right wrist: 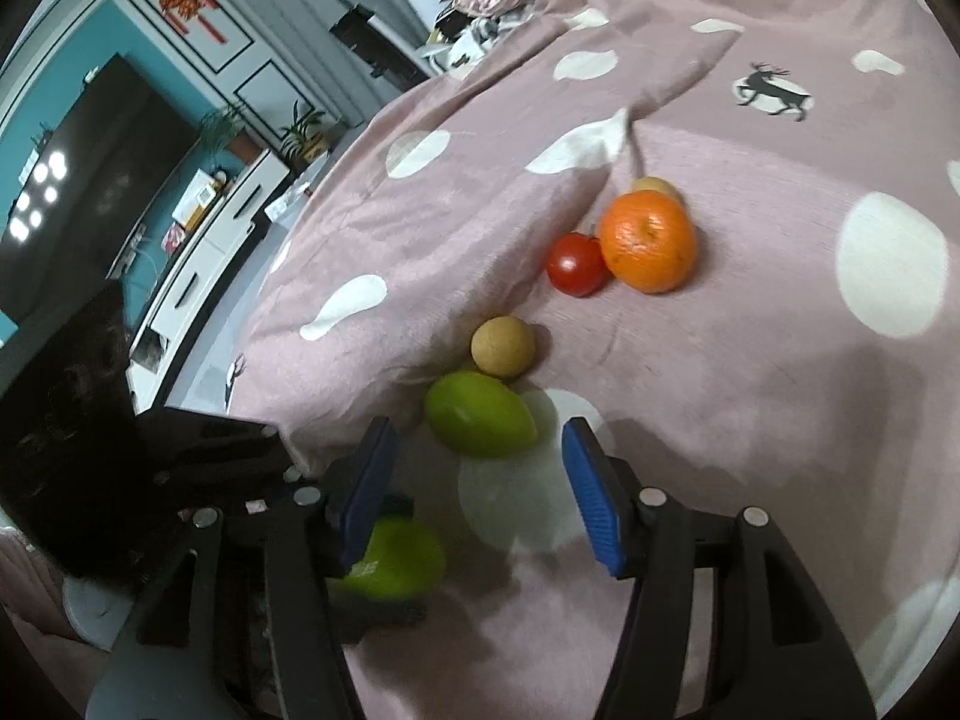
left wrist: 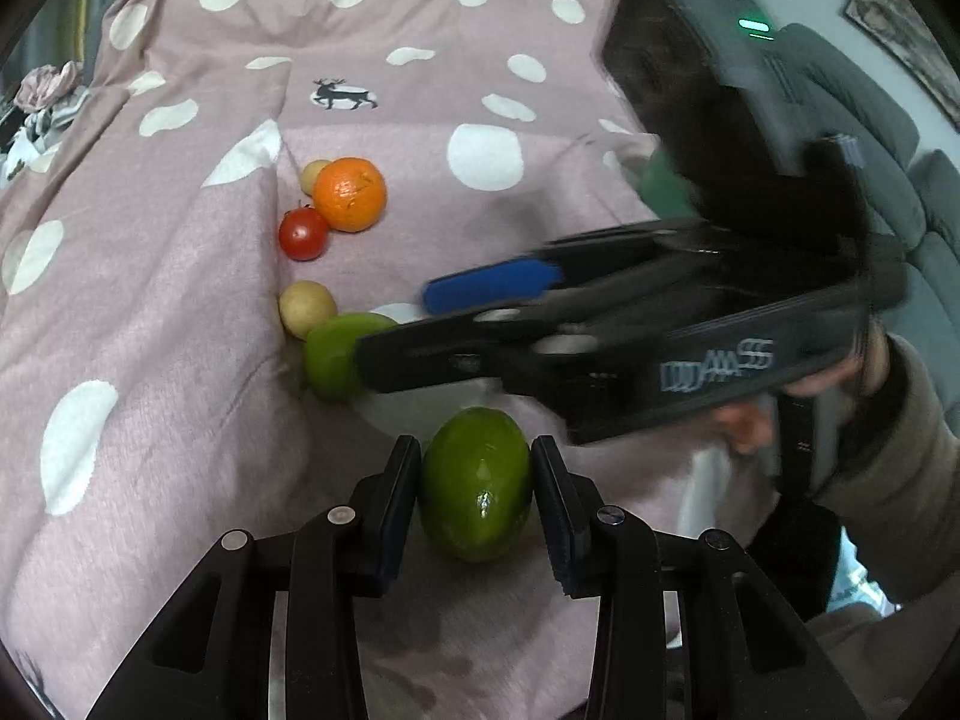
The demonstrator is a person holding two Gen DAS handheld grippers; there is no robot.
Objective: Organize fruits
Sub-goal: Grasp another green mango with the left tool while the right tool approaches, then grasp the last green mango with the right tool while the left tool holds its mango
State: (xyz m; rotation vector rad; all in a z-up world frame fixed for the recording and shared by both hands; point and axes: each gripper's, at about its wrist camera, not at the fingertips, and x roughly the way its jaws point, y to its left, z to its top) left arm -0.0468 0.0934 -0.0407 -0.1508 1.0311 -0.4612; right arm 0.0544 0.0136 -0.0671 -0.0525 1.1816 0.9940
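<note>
A smooth green oval fruit (left wrist: pixel 475 483) is clamped between the pads of the left gripper (left wrist: pixel 474 501) on a pink blanket with white dots and a deer print (left wrist: pixel 180 330). The right gripper (right wrist: pixel 480 492), its blue-padded jaws apart and empty, is held over a second green oval fruit (right wrist: pixel 480 423). At its 1 o'clock a round orange (right wrist: pixel 649 241) and a red tomato (right wrist: pixel 576 264) are seen touching; at 10 o'clock, a dark television (right wrist: pixel 102 162) on a teal wall (right wrist: pixel 78 36).

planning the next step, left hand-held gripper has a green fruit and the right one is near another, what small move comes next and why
Probably lift the left hand-held gripper a little. Its pads sit against both sides of the green fruit, which still lies on the pink blanket. The right hand-held gripper is open, short of the second green fruit, so it isn't ready to lift.
</note>
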